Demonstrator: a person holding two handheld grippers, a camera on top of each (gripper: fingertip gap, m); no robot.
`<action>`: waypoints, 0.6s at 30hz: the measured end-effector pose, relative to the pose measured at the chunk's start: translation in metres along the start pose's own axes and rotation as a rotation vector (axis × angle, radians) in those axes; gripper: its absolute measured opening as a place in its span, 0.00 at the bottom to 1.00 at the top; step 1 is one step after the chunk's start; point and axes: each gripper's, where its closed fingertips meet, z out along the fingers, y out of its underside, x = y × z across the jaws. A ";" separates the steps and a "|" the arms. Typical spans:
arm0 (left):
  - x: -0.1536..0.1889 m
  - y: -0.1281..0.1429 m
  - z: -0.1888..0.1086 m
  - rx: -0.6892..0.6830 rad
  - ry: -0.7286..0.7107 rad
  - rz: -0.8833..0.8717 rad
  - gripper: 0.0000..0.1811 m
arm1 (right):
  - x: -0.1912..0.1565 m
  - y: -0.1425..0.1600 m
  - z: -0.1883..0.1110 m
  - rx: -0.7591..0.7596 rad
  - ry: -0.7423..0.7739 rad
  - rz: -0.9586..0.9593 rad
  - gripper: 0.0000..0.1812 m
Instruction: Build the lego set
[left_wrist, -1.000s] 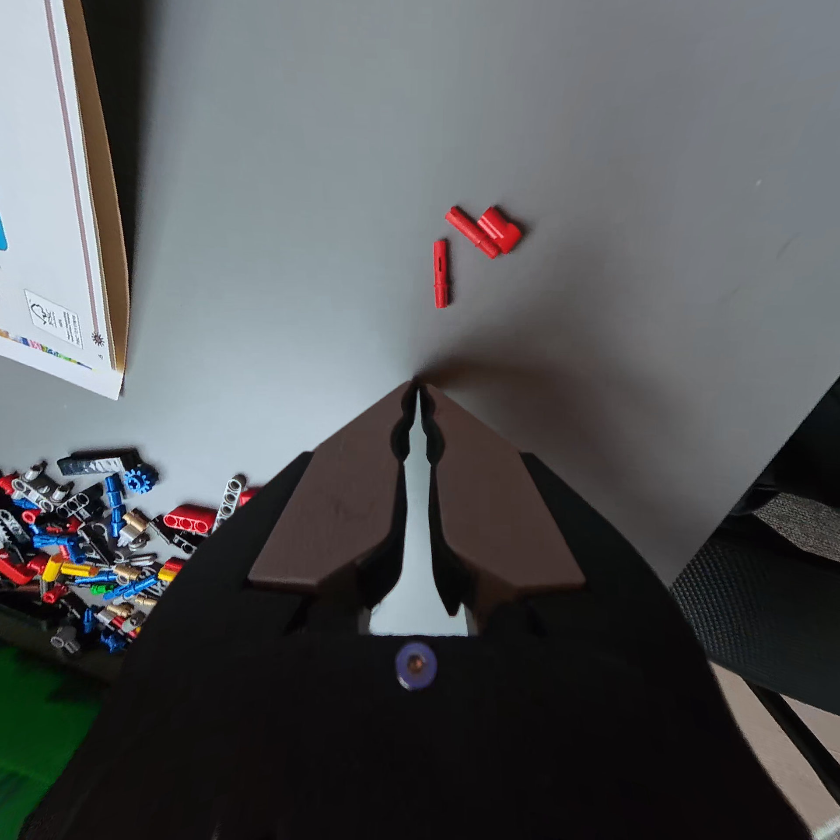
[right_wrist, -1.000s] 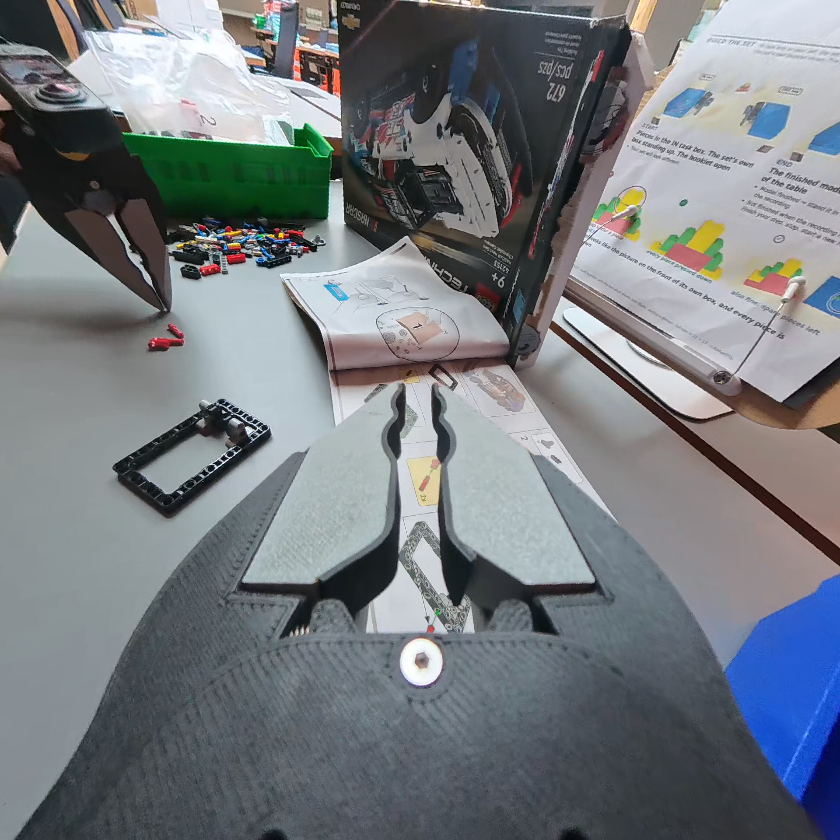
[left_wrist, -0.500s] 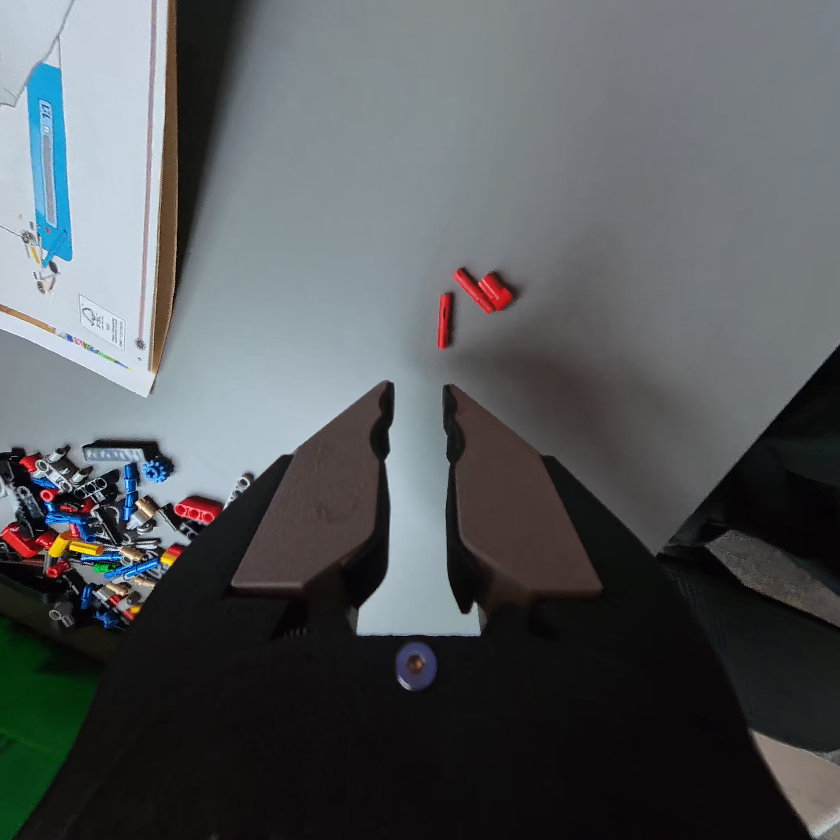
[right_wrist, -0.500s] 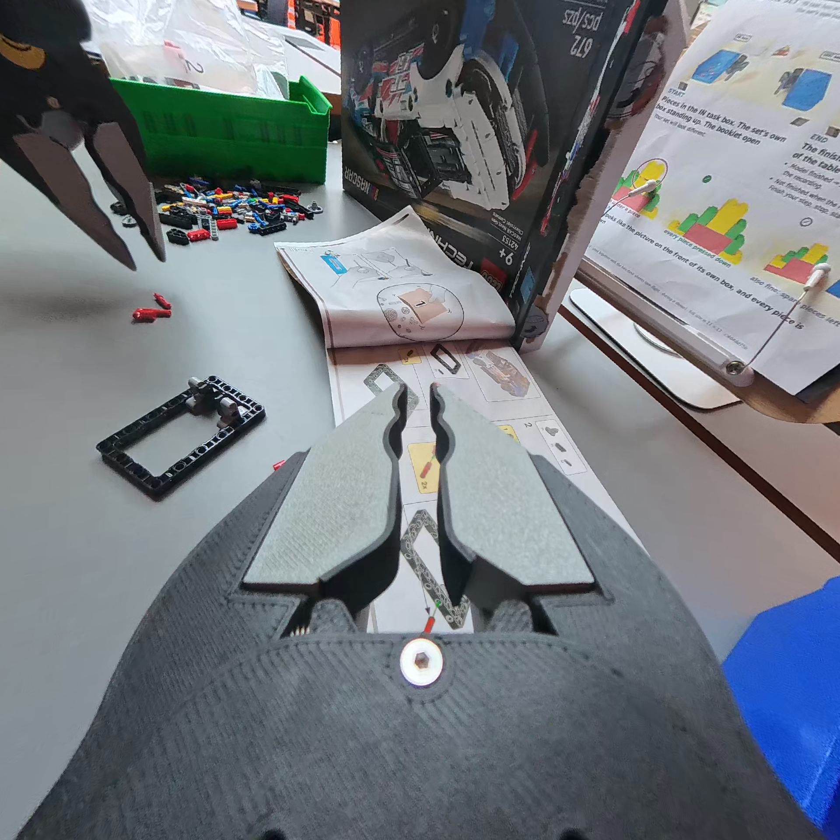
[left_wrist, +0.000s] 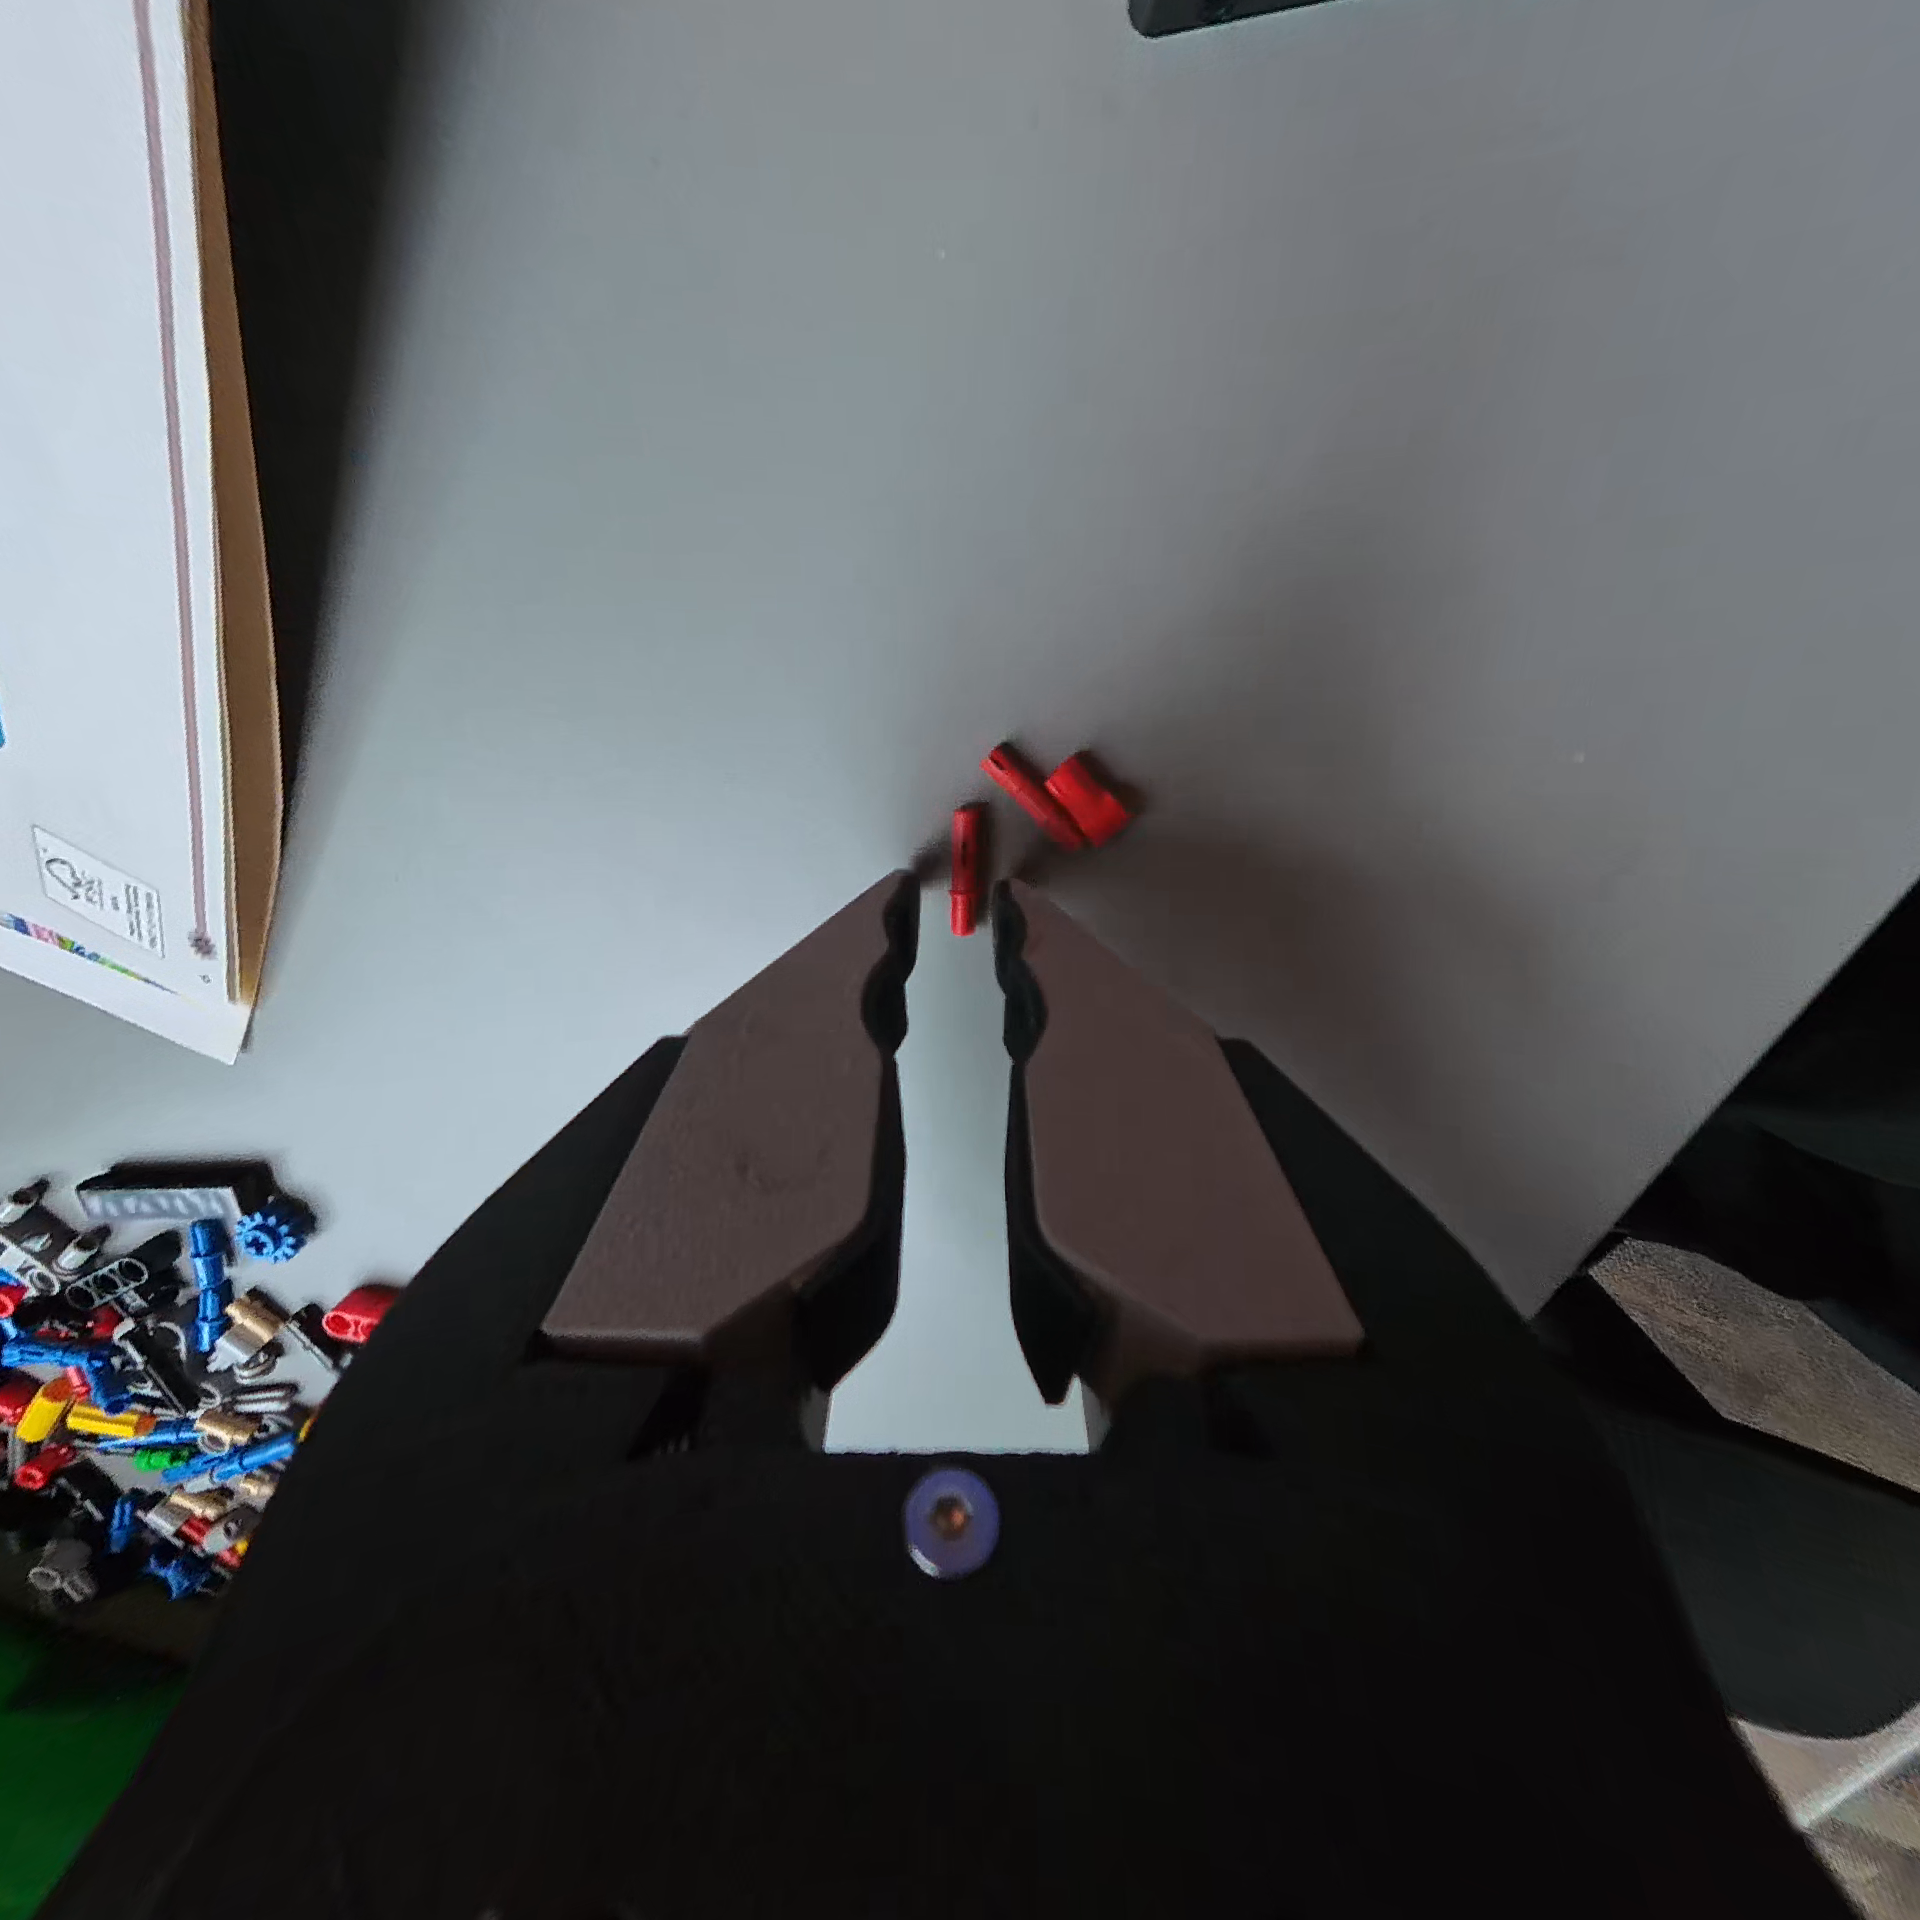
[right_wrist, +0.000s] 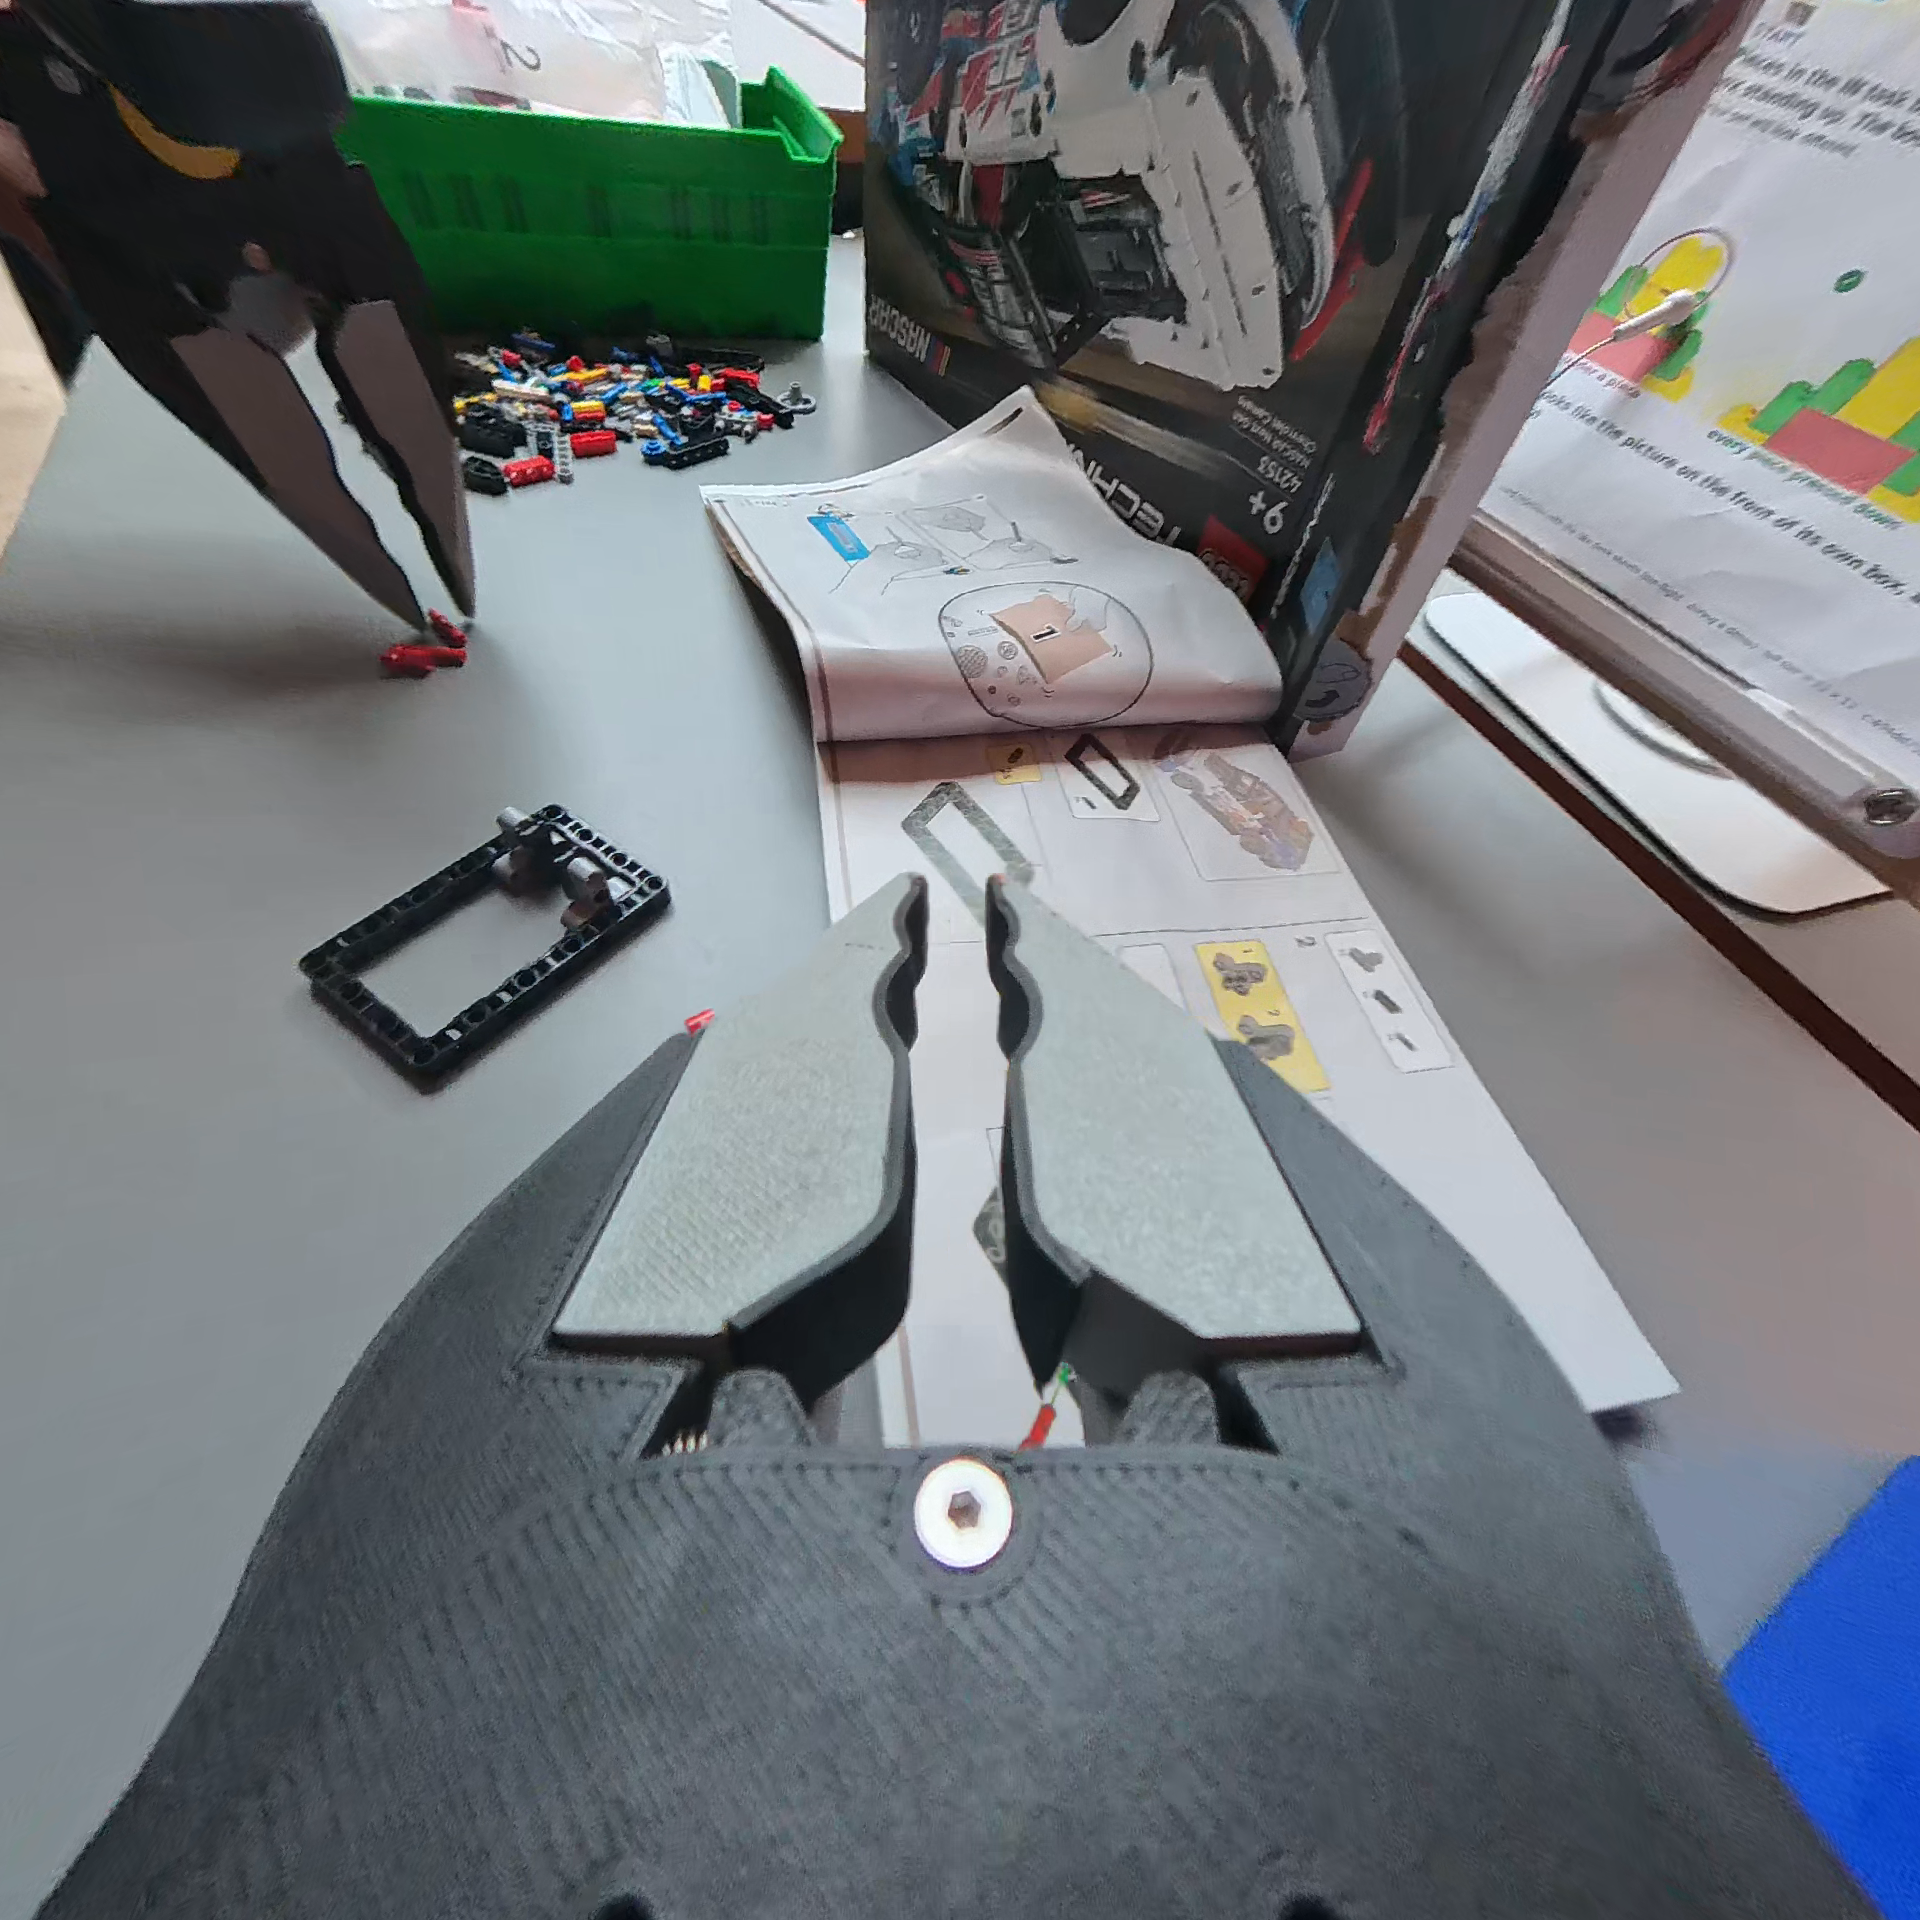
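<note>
A slim red pin (left_wrist: 964, 878) lies on the grey table (left_wrist: 727, 416), its near end between the parted tips of the left gripper (left_wrist: 956, 896), whose jaws stand open around it without clamping; two more red pieces (left_wrist: 1060, 798) lie just beyond. The right gripper (right_wrist: 956, 896), jaws slightly open and empty, hangs above the open instruction booklet (right_wrist: 1143, 904), near the black rectangular frame (right_wrist: 483, 940).
</note>
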 end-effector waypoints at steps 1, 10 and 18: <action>0.001 -0.002 0.001 0.004 0.011 0.005 0.05 | -0.004 0.003 0.002 -0.019 -0.023 0.006 0.06; -0.013 -0.004 0.001 0.039 -0.041 -0.047 0.01 | -0.063 0.037 0.020 -0.186 -0.309 -0.083 0.08; 0.027 -0.105 -0.034 0.395 0.061 0.031 0.01 | -0.088 0.019 0.024 -0.096 -0.402 -0.058 0.06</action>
